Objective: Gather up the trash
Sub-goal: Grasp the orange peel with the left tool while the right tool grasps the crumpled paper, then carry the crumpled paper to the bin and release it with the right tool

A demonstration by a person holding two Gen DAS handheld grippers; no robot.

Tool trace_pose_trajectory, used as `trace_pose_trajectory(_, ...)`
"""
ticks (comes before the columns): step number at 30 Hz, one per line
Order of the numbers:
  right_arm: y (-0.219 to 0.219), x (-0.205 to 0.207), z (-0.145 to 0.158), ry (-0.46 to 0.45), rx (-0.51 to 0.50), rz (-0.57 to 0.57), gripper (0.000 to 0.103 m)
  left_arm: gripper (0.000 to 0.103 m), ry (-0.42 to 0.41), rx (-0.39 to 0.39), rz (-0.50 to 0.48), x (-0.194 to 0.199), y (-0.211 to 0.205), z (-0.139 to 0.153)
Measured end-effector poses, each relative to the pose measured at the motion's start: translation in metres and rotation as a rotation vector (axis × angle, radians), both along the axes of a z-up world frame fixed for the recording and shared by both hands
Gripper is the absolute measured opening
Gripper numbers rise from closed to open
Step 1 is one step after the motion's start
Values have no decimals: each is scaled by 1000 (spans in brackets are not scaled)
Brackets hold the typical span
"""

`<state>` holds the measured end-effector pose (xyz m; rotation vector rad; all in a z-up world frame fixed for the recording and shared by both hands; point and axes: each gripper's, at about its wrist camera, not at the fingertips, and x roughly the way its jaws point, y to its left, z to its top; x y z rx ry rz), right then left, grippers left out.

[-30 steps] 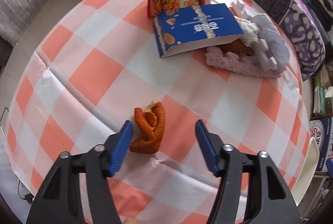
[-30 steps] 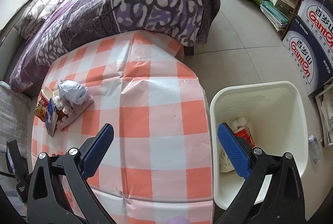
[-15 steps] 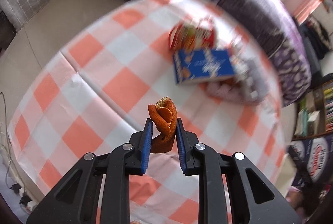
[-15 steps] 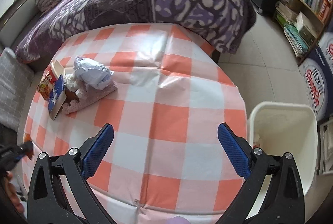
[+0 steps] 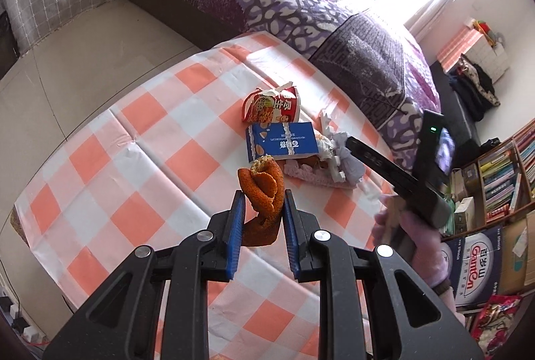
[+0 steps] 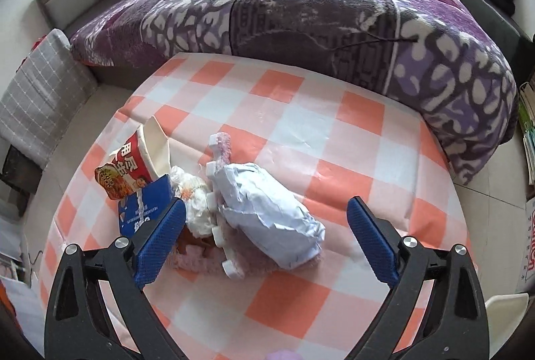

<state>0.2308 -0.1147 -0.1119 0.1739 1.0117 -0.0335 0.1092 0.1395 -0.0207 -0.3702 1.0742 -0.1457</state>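
Box (image 5: 282, 143) before carton (image 5: 275, 105), on table (image 5: 133, 139)

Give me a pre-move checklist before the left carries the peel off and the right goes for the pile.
1. Left gripper shut on the orange peel: ok, both blue pads press its sides.
2. Peel lifted off the checked tablecloth: ok, it hangs above the cloth.
3. Right gripper open for the next grab: ok, jaws wide apart.
4. Right gripper lined up on the crumpled paper: ok, the paper sits between the fingers.
5. Bin position: cannot tell, only a white rim shows at the right edge.
6. Left path free of the right hand: cannot tell, it sits close on the right.
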Motion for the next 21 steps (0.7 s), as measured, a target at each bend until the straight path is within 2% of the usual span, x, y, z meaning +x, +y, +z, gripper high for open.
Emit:
trace_pose_trajectory(1,0,6,-5,20,18,-6,93,23,0,-1,0,0,1,0)
trace_pose_trajectory(2,0,9,-9,36,30,-10,88,23,2,1,-1,0,1,0)
trace_pose_trajectory(3,0,12,-16,65,43,-12,69,23,6,1,-1,1,2,-1)
trace_pose_trajectory(4,0,12,-21,92,41,-18,56,23,10,1,-1,1,3,-2)
trace_pose_trajectory(8,-10,-13,-24,80,159,-73,53,23,5,-10,0,-1,6,1)
trace_pose_trajectory(11,-12,-42,-19,67,203,-79,53,23,-14,-14,4,-3,7,7)
trace_pose_trajectory(21,-9,-141,35,-33,204,-46,53,23,-31,7,-35,-13,-8,10)
